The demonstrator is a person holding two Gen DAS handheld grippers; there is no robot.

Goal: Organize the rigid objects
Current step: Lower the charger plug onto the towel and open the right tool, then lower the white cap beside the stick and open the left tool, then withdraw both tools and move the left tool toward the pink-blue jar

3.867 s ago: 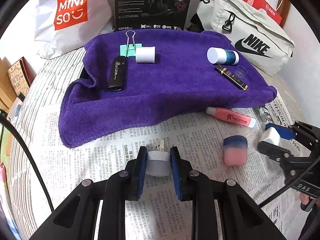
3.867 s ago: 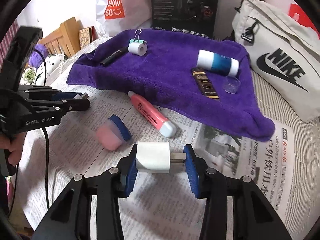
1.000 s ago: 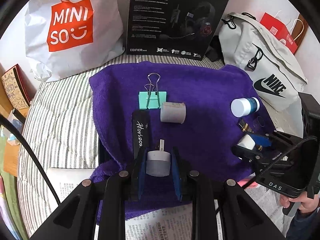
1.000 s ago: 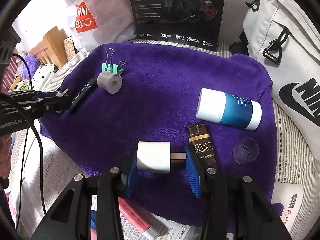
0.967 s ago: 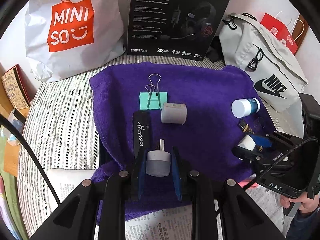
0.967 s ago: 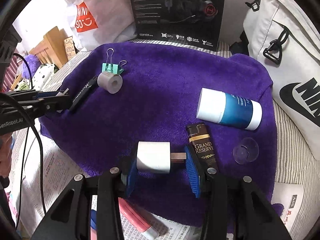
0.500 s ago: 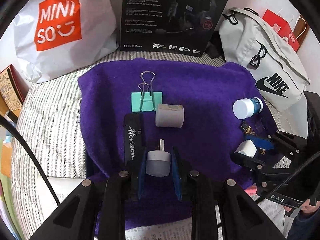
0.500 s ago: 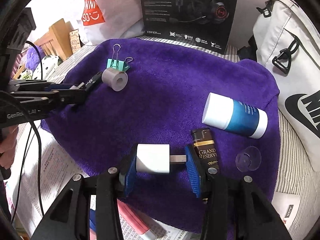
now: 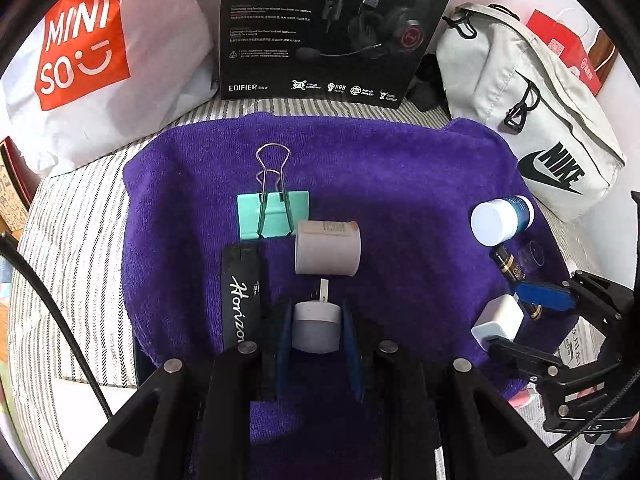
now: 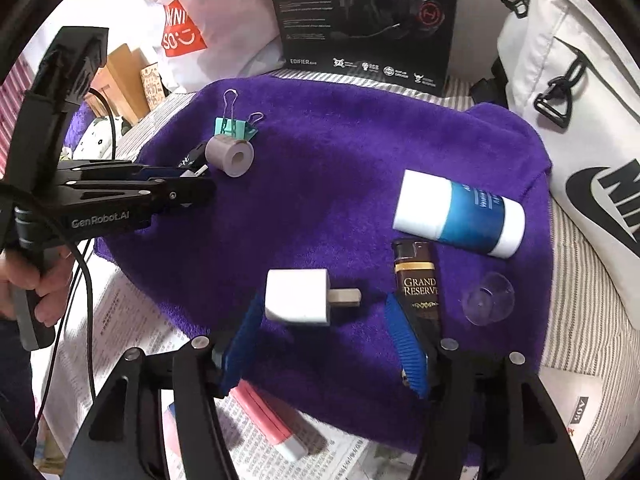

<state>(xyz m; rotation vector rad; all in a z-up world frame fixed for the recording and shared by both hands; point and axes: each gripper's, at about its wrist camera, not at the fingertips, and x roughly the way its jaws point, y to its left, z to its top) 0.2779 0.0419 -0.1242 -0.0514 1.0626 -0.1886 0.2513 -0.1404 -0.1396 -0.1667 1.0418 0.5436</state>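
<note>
Now our left gripper (image 9: 317,330) is clenched on a small white USB plug (image 9: 318,326), its blue pads pressing the rounded plastic body at lower centre of the left wrist view, metal tongue pointing up the frame. Our right gripper (image 10: 322,320) has just been opening; its ribbed blue fingers (image 10: 406,340) stand apart from the white charger block (image 10: 298,298), which lies between them on the purple towel (image 10: 340,168) at lower centre of the right wrist view, prongs toward the right finger.

Just right of that finger lies a dark lighter (image 10: 416,280) with gold lettering, a clear suction cup (image 10: 488,298) beside it, and above them a white and blue cylinder bottle (image 10: 458,214) on its side. In the left wrist view a grey tape roll (image 9: 327,248) sits just above the held plug, a mint binder clip (image 9: 273,214) with wire handles touching its upper left, and a long black bar (image 9: 240,292) with white script left of the gripper.

The towel is thick and fuzzy, spread over striped bedding (image 9: 72,240) with newspaper (image 10: 132,320) at its near edge, where a pink tube (image 10: 266,420) lies. Behind stand a white shopping bag (image 9: 100,68), a black headset box (image 9: 328,28) and a pale canvas sling bag (image 9: 532,108)
</note>
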